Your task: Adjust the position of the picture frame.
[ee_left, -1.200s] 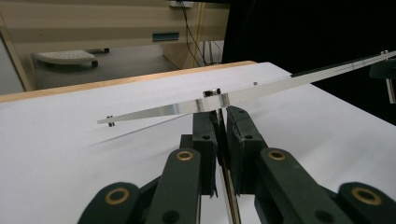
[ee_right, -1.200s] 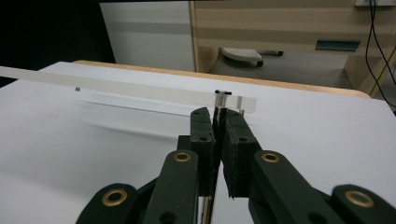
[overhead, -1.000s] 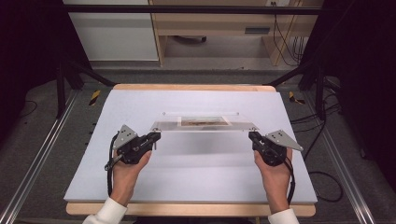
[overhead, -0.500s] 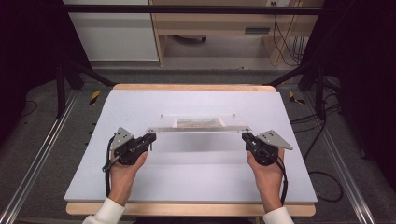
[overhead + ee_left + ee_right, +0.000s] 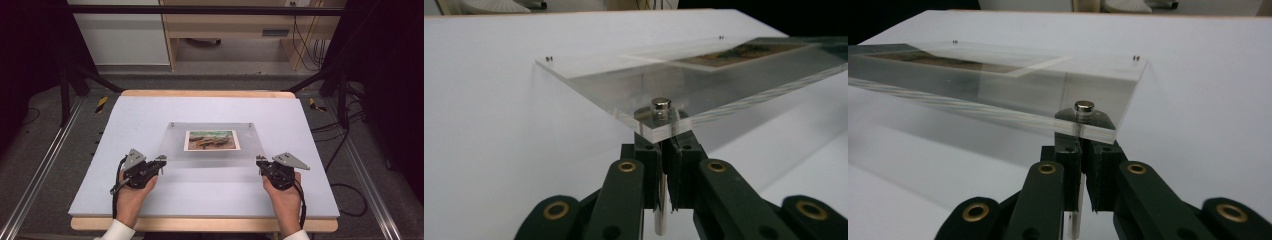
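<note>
From the high view, I am holding a clear acrylic frame (image 5: 212, 142) by its two near corners over the white bench (image 5: 150, 115), which is sitting on a wooden board. My left hand-held gripper (image 5: 161, 161) is clamping the near left corner and my right hand-held gripper (image 5: 260, 162) the near right one. A landscape photo (image 5: 211, 140) is lying inside the panel. Grey carpet is surrounding the bench, metal rails are running along both sides, and pale cabinets and a wooden shelf unit are standing behind.

In the left gripper view, my jaws are closing tight on a thin post under the corner, below a small metal stud (image 5: 661, 106); the panel is tilting up toward me, and its far edge seems to be resting on the bench, though I cannot be sure.

In the right gripper view, my jaws are gripping the same kind of post below another stud (image 5: 1084, 107).
</note>
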